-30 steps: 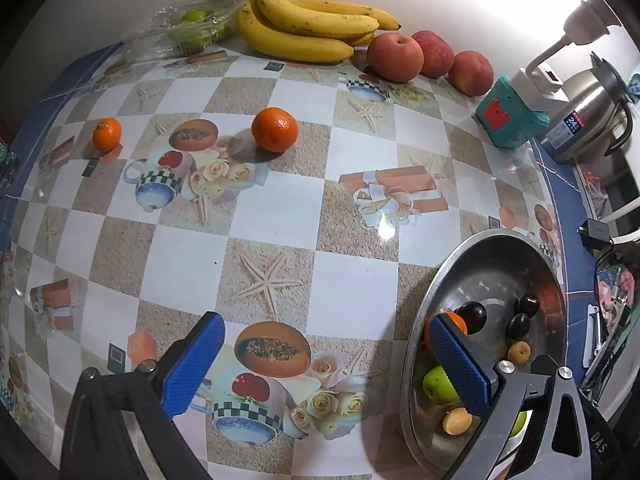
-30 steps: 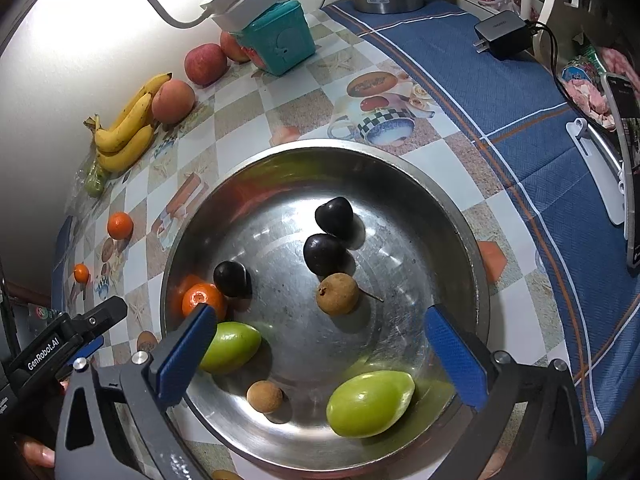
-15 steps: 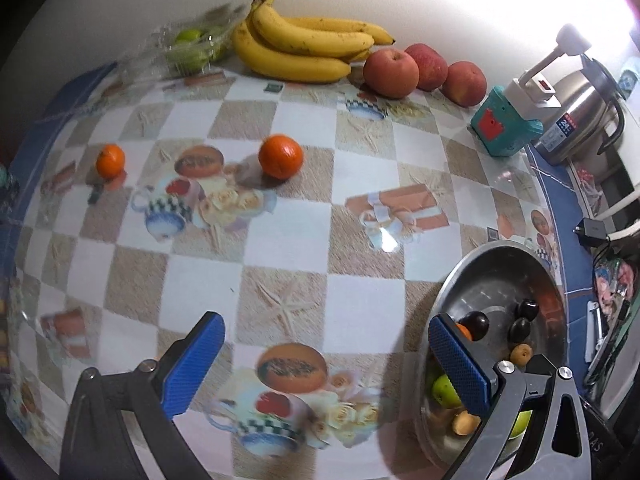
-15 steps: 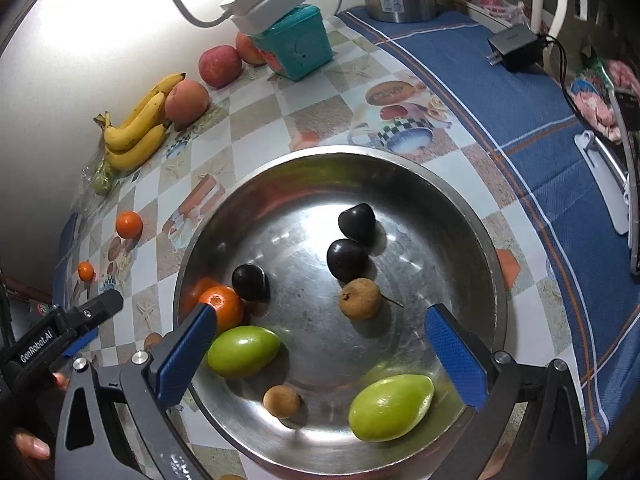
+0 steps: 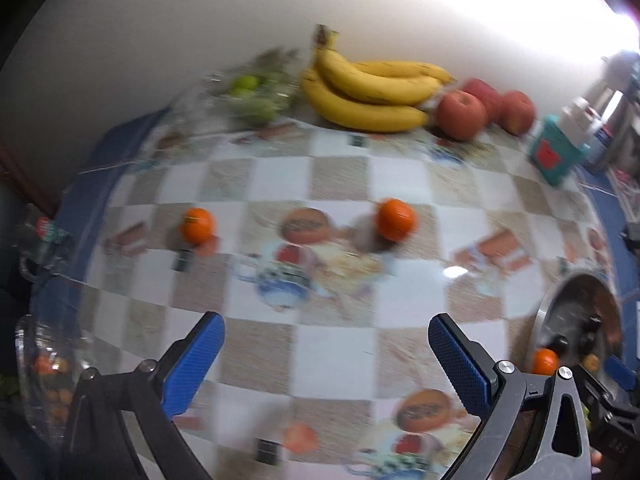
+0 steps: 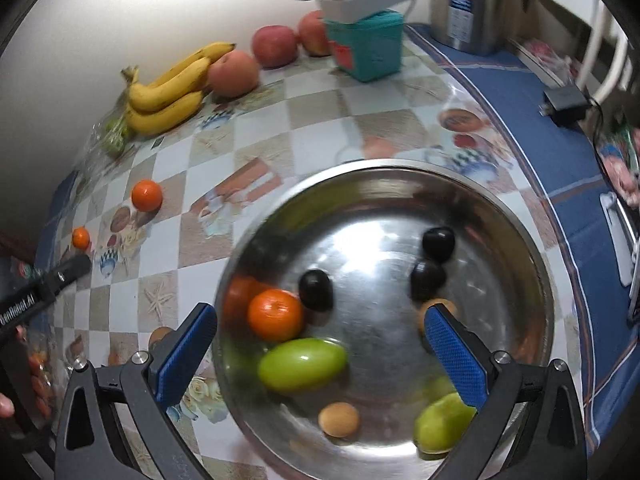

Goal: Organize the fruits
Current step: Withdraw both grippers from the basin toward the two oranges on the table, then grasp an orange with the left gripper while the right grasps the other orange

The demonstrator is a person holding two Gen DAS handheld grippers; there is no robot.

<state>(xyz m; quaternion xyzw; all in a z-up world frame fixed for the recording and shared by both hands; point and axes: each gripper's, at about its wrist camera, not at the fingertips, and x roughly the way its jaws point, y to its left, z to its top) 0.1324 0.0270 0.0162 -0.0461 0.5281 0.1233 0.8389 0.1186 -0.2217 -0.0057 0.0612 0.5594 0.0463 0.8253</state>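
Both my grippers, left (image 5: pixel 326 360) and right (image 6: pixel 320 356), gape empty; round glossy oranges (image 5: pixel 395 219) sit on checkered oilcloth (image 5: pixel 336 344) beside a shiny steel bowl (image 6: pixel 532 248).

- One steel bowl (image 6: pixel 520 216) holding eight fruits:
- one mandarin in the bowl (image 6: pixel 275 314)
- two green mangoes (image 6: pixel 302 364), the second (image 6: pixel 442 424) at the near right
- three dark plums (image 6: pixel 316 289), (image 6: pixel 439 243), (image 6: pixel 428 279)
- two small tan fruits (image 6: pixel 339 419), one (image 6: pixel 434 308) partly hidden by a finger
- Two loose mandarins on the surface (image 5: pixel 396 219), (image 5: pixel 197 225)
- One bunch of bananas (image 5: pixel 372 96), three showing
- Three red apples (image 5: pixel 460 115), (image 5: pixel 518 112), (image 5: pixel 482 90)
- One bag of small green fruit (image 5: pixel 252 98), too blurred to count
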